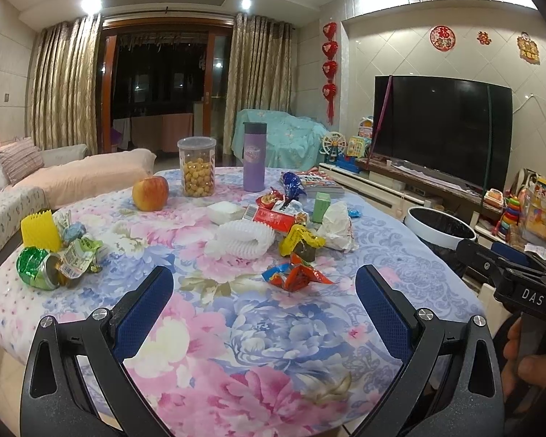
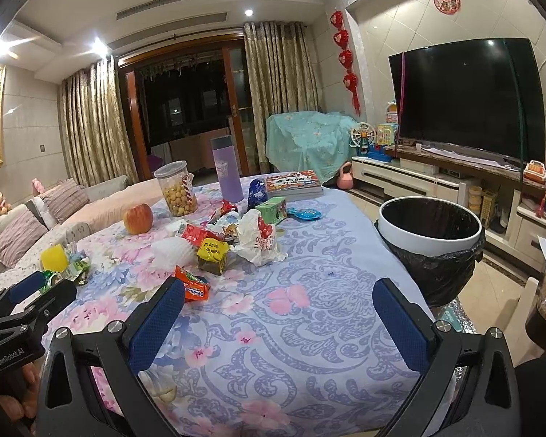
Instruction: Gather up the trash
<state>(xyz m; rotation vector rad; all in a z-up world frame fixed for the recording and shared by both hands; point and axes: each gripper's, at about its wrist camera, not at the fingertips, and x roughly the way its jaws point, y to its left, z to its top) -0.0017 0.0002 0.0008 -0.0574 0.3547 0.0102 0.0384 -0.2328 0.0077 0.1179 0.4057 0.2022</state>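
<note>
With jaws spread wide and empty, the left gripper (image 1: 264, 291) sits nearest the crumpled orange-red snack wrapper (image 1: 295, 276), lying just ahead between its fingertips.

Ahead of the left gripper (image 1: 264, 304), a snack wrapper (image 1: 295, 277) lies on the tabletop (image 1: 236, 346). Beyond it sit a foam sleeve (image 1: 242, 238) and a crumpled plastic bag (image 1: 336, 225), with an apple (image 1: 150, 193), a snack jar (image 1: 196, 166) and a bottle (image 1: 254, 156) farther back. A crushed can (image 1: 40, 267) lies to its left. Right of the right gripper (image 2: 278, 311), a trash bin (image 2: 431, 233) stands beside the tabletop's edge.
</note>
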